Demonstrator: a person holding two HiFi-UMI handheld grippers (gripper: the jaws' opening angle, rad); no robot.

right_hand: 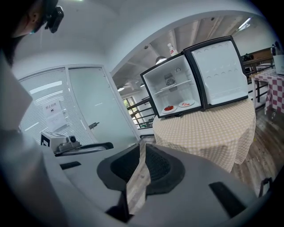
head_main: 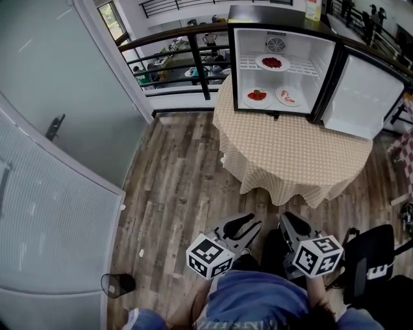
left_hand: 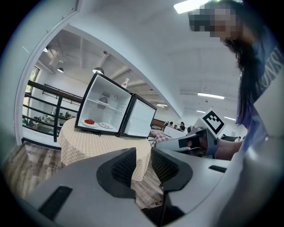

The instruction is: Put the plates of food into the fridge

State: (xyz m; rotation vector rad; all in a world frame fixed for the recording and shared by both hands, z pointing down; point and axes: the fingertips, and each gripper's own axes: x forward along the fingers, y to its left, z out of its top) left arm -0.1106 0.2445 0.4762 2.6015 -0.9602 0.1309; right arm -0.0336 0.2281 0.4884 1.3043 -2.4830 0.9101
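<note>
A small black fridge stands open on the round table, its door swung out to the right. Inside, one plate of red food sits on the upper shelf. Two more plates lie on the fridge floor. Both grippers hang close to the person's body, well back from the table. The left gripper is open with nothing between its jaws. The right gripper shows a narrow gap and holds nothing. Both gripper views show the fridge from afar.
A bottle stands on top of the fridge. A black railing runs behind the table. Frosted glass walls line the left side, with a small black bin at their foot. A black chair is at the right.
</note>
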